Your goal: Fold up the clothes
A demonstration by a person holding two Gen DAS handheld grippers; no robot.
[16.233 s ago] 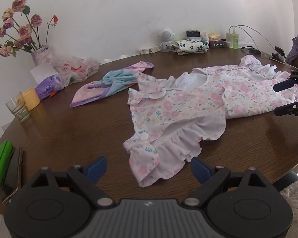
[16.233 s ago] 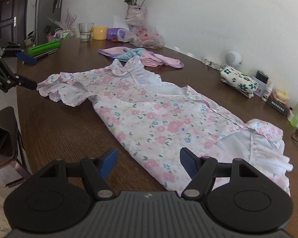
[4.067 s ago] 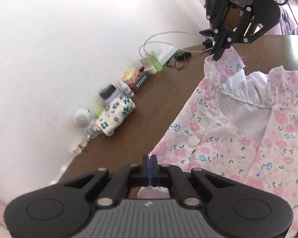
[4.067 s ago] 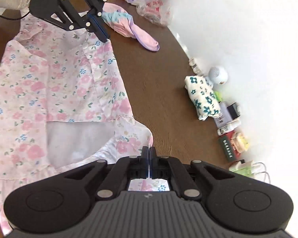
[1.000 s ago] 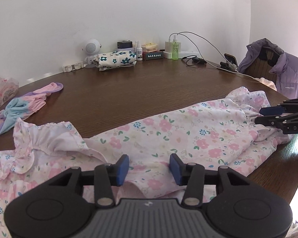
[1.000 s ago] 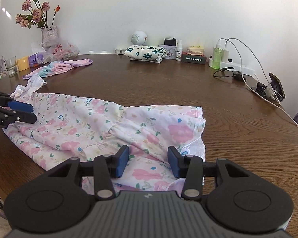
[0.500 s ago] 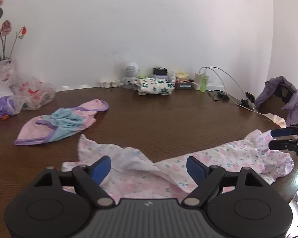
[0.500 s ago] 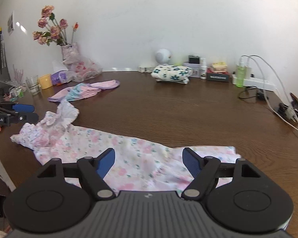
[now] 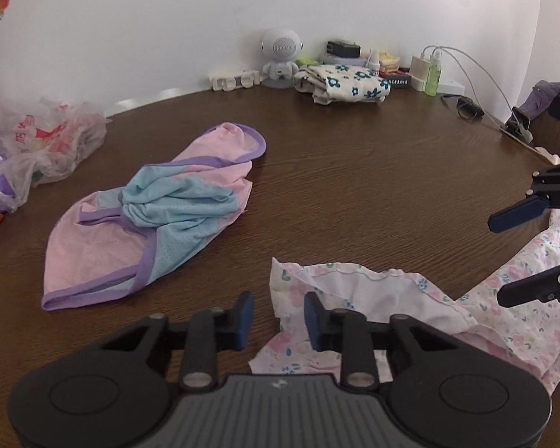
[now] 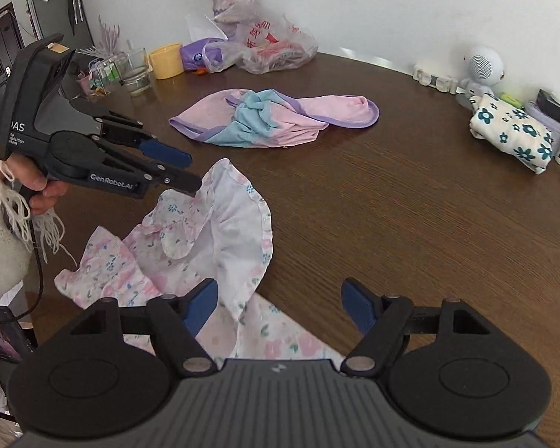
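On the near edge of the dark wooden table (image 9: 373, 171), the floral dress (image 9: 373, 298) lies crumpled, with its white lining turned up and its ruffled hem facing the far side. My left gripper (image 9: 278, 321) hovers just above the dress's left corner; its blue-padded fingers (image 9: 244, 315) are parted by a moderate gap and grip nothing, and a fold of fabric shows between them. Whether the pads touch the cloth I cannot tell. In the right wrist view the same left gripper (image 10: 188, 173) sits at the left, held in my left hand (image 10: 41, 186), its tips just over the raised ruffle of the dress (image 10: 220, 231). My right gripper (image 10: 280, 304) is spread wide and released; its left finger (image 10: 201, 304) is over the floral fabric and its right finger is over bare wood. In the left wrist view this right gripper (image 9: 519, 257) appears at the right edge, above the dress's right portion. Farther in, well apart from the dress, a pink, blue and purple garment (image 9: 153, 212) lies unfolded. At the far wall sit a folded blue-flowered cloth (image 9: 341, 84), a small white robot-shaped speaker (image 9: 280, 56) and a green bottle (image 9: 432, 74). At the far left lie a plastic bag (image 9: 48, 138), a yellow cup (image 10: 166, 60) and a glass (image 10: 136, 71).
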